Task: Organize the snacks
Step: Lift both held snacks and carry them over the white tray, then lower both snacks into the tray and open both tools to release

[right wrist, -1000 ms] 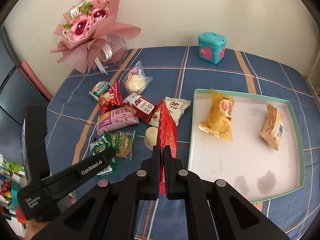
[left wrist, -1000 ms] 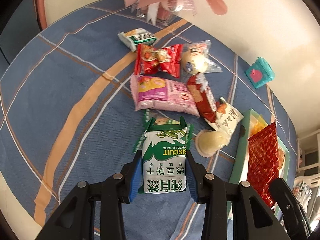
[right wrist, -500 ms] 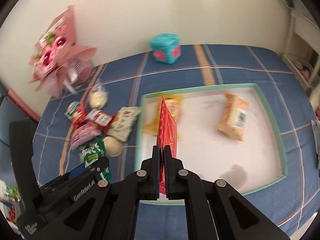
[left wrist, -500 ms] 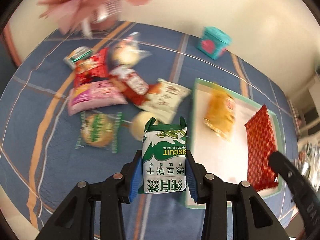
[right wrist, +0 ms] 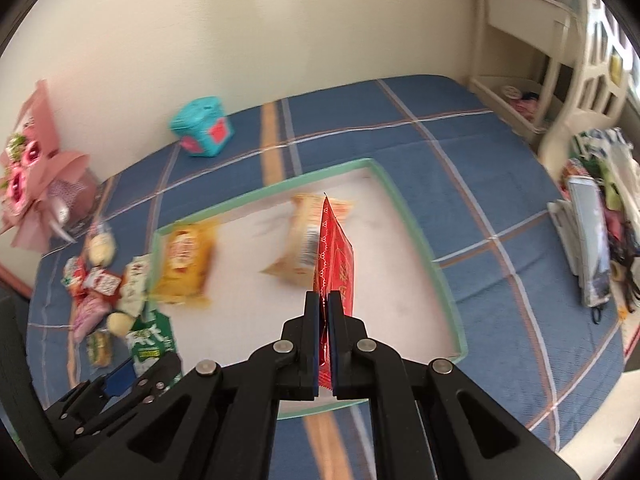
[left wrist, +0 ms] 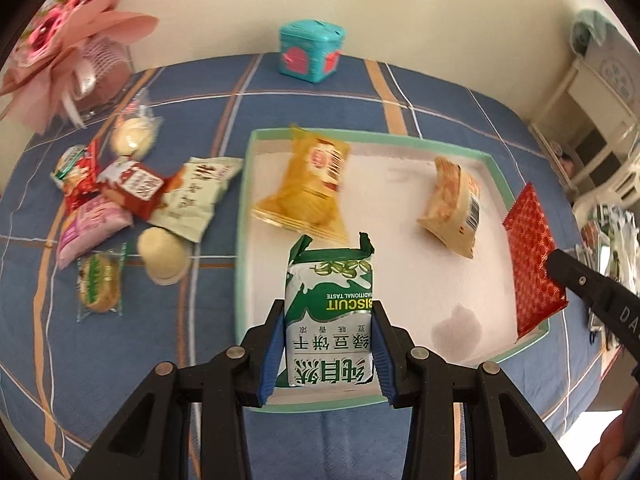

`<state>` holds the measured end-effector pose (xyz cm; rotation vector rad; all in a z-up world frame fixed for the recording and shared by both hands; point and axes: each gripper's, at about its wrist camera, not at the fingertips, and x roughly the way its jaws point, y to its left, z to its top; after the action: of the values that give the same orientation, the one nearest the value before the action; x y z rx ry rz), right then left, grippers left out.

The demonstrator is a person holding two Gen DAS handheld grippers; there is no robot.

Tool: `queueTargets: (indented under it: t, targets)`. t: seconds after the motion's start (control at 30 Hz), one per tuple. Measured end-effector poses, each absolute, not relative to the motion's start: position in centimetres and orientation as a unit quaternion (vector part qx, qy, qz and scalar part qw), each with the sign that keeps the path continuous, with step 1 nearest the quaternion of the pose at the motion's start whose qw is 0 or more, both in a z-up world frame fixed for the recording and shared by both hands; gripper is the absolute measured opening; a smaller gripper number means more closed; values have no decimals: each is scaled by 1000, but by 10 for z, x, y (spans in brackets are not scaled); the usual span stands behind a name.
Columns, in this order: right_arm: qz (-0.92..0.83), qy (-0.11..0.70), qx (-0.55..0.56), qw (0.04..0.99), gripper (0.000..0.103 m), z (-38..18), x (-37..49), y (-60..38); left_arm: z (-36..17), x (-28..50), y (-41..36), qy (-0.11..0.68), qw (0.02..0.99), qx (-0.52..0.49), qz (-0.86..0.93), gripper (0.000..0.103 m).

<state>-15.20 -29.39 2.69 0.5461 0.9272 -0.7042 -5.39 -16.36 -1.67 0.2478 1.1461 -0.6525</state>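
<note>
Green-and-white foil biscuit packet, light, crushable, clamped sidewise by left gripper; flat red foil sachet, slippery, pinched at near edge by right gripper.

The left gripper is showing a matte black plastic frame of two angular arms with triangular cut-outs, four round silver screws sitting along the arms, and blue ribbed pads lining the inside of its jaws. The right gripper is showing the same black frame and silver screws, with thin blue edges running down the inner faces of its jaws. Seen from the left camera, its black side is bearing white lettering, only partly readable.
</note>
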Motion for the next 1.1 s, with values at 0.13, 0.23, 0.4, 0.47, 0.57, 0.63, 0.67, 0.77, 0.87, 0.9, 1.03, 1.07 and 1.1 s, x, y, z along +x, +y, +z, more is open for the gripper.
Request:
queueTargets:
  t: [0.13, 0.23, 0.4, 0.47, 0.57, 0.63, 0.67, 0.77, 0.87, 0.9, 1.03, 1.07, 1.1]
  targets:
    - [-350, 443, 249, 787, 4, 19, -160, -306, -27, -54, -172, 538, 776, 127, -304, 42]
    - [-362, 451, 243, 779, 4, 14, -162, -310, -34, -51, -174, 544, 772, 130, -301, 42]
    - [-377, 472, 235, 762, 4, -2, -156, -316, -41, -47, -173, 552, 769, 129, -294, 42]
    - [-376, 478, 236, 758, 4, -7, -154, -317, -42, -45, -172, 554, 768, 128, -294, 42]
    - [-373, 487, 236, 754, 4, -13, -151, -317, -44, -44, -172, 556, 766, 132, -294, 42]
    - [-368, 489, 238, 755, 4, -14, -149, -316, -45, -44, -173, 557, 765, 134, -294, 42]
    - [-367, 490, 236, 755, 4, -14, -147, -316, -45, -44, -174, 558, 764, 134, -295, 42]
    - [-358, 494, 237, 756, 4, -16, -143, -312, -48, -43, -178, 560, 762, 136, -297, 42]
    - [-352, 499, 235, 756, 4, -18, -139, -309, -50, -42, -179, 561, 761, 140, -295, 42]
    - [-349, 500, 234, 757, 4, -19, -137, -308, -51, -42, -180, 561, 760, 141, -295, 42]
    - [-338, 504, 239, 758, 5, -22, -133, -305, -55, -41, -180, 564, 759, 141, -294, 42]
    - [-336, 505, 239, 758, 5, -22, -132, -305, -56, -41, -181, 565, 758, 140, -294, 42]
    - [-333, 506, 241, 758, 6, -23, -131, -304, -56, -40, -181, 565, 758, 139, -295, 42]
